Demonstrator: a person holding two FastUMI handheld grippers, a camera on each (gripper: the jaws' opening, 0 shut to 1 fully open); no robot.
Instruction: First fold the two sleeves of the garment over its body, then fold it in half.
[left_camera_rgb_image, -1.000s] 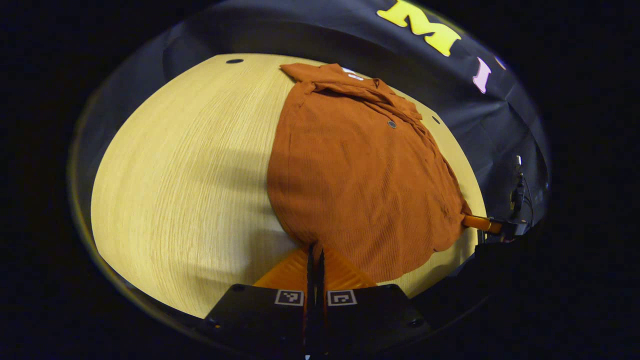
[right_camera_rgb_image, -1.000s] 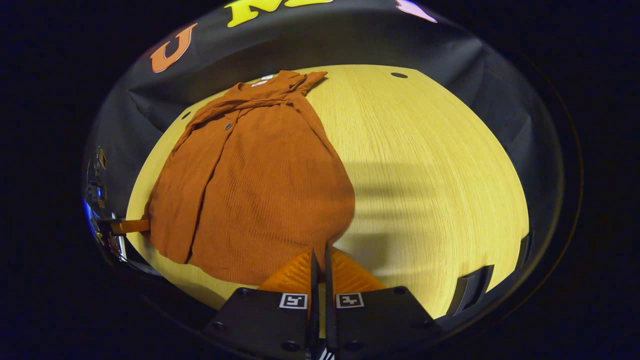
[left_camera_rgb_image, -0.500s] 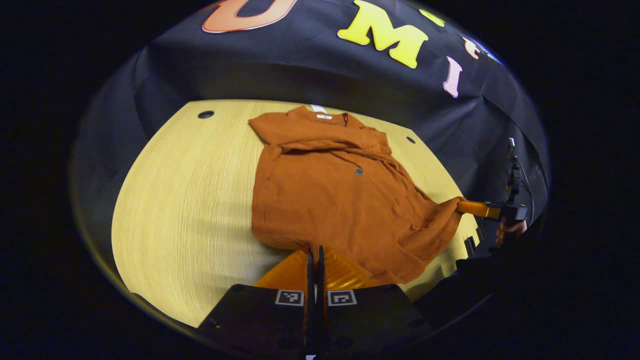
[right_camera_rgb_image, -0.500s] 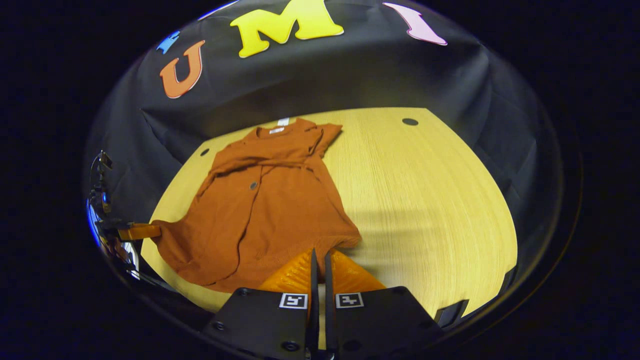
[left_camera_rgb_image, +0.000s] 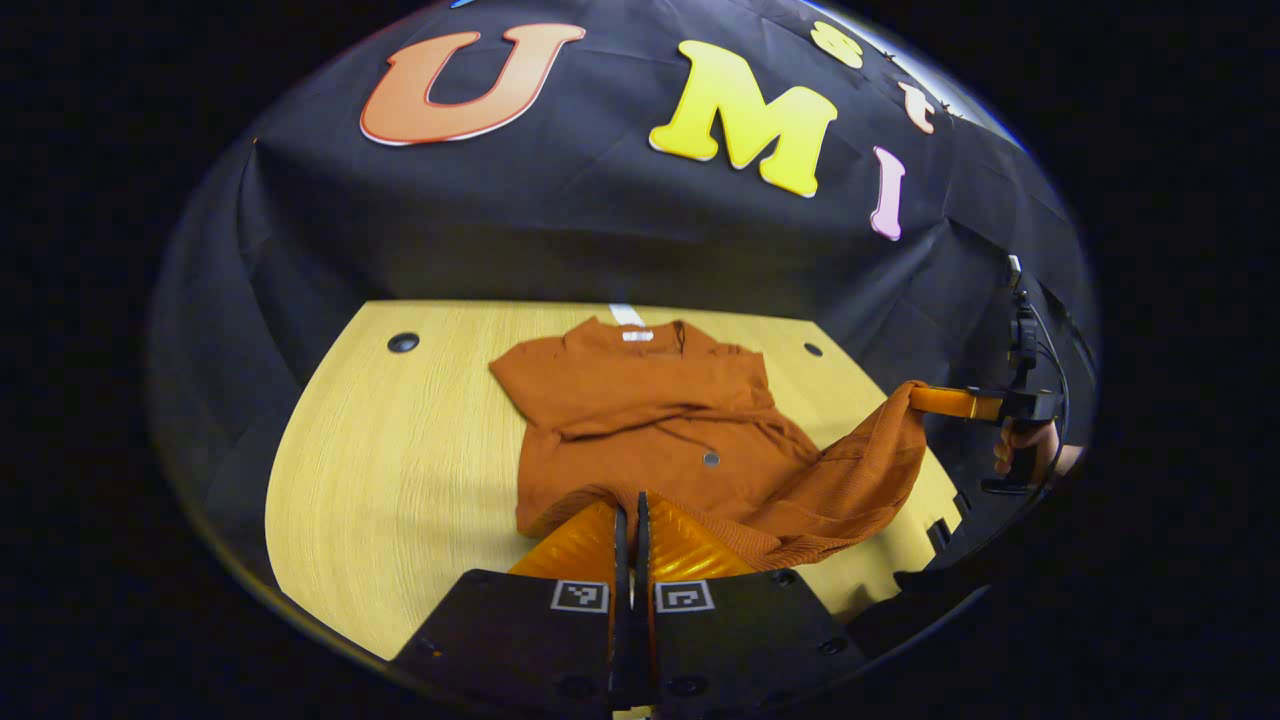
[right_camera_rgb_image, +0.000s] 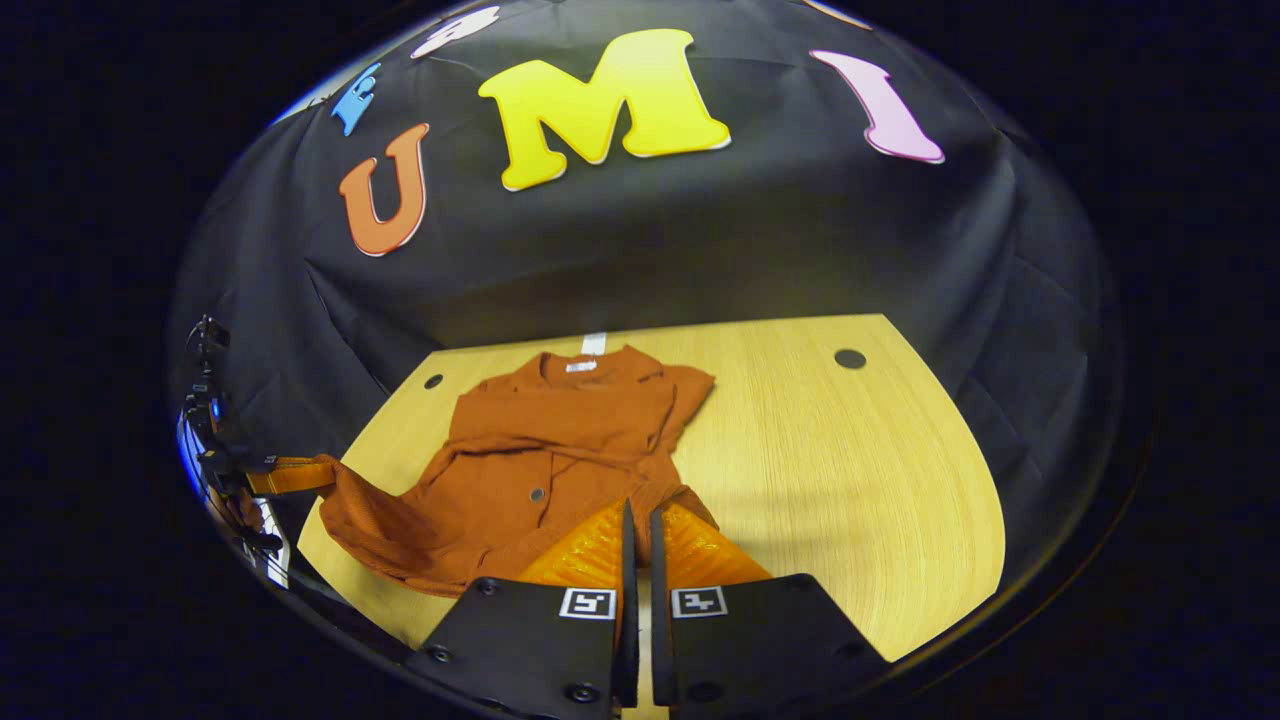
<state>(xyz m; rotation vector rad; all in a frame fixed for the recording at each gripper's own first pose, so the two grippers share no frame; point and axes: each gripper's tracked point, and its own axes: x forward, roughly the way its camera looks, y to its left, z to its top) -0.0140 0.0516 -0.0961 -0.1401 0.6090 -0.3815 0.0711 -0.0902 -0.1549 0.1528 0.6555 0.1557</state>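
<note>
Left gripper view has the left gripper (left_camera_rgb_image: 630, 515) clamped on one hem corner of the rust-orange ribbed knit garment (left_camera_rgb_image: 650, 420); right gripper view has the right gripper (right_camera_rgb_image: 637, 525) pinching the other corner likewise. Both sleeves look folded over the body, so the halving fold seems under way: carry both corners level toward the collar, keeping the hem taut. Beyond the jaws, the collar end lies flat on the pale wooden table (right_camera_rgb_image: 860, 470).

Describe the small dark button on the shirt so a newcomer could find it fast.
On the wooden table lies a rust-orange shirt, collar toward the black wall. The button sits mid-body, below the folded sleeves: a small dark round dot, the one non-orange mark there besides the white neck label.
</note>
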